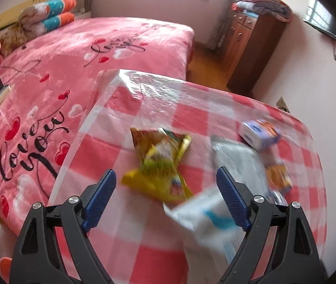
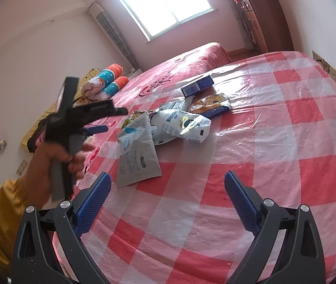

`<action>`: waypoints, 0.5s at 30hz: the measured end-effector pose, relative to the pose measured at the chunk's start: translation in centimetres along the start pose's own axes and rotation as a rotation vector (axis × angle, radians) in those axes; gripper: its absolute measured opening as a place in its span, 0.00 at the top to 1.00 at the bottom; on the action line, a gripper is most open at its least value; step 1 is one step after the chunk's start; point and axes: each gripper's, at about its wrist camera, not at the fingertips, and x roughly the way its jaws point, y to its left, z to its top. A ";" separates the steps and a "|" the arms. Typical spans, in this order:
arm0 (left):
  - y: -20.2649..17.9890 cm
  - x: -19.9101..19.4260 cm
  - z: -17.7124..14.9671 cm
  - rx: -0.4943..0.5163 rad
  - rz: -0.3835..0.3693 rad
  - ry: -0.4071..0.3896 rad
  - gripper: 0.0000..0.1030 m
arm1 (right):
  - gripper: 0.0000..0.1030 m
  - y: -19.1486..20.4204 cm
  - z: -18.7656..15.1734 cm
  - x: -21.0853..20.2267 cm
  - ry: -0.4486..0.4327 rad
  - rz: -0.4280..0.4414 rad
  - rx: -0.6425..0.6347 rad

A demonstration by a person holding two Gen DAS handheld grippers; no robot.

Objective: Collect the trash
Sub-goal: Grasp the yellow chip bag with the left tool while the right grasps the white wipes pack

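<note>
Tongs first: we see our left gripper [image 1: 165,179] spread wide and empty above a crumpled yellow foil snack wrapper [image 1: 160,165], with a grey plastic mailer pouch [image 2: 137,151] at five o'clock. Our right gripper [image 2: 166,184] also gapes, holding nothing, over the red-and-white checked plastic tablecloth [image 2: 274,142]. At twelve o'clock lies a white crumpled bag reading "MAGIC" [image 2: 182,125], beyond it a dark blue cardboard box [image 2: 197,86]. The pink bedspread [image 1: 49,94] reads "Love you".
</note>
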 end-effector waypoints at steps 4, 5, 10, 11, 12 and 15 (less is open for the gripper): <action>0.3 2.8 1.5 0.004 0.020 0.042 0.16 | 0.08 -0.3 0.0 0.6 0.019 0.009 0.011; 0.3 3.3 1.7 0.004 0.025 0.049 0.16 | 0.08 -0.4 0.0 0.7 0.022 0.011 0.013; 0.8 5.6 2.0 0.000 0.034 0.082 0.27 | 0.08 -0.7 0.0 1.1 0.030 0.016 0.023; 0.9 5.8 2.0 -0.006 0.021 0.079 0.29 | 0.08 -0.8 0.0 1.1 0.032 0.015 0.024; 0.9 5.7 1.9 -0.007 0.023 0.063 0.32 | 0.08 -0.9 0.0 1.2 0.033 0.014 0.026; 0.3 5.7 1.7 0.022 0.039 0.055 0.40 | 0.08 -1.2 -0.1 1.3 0.037 0.009 0.032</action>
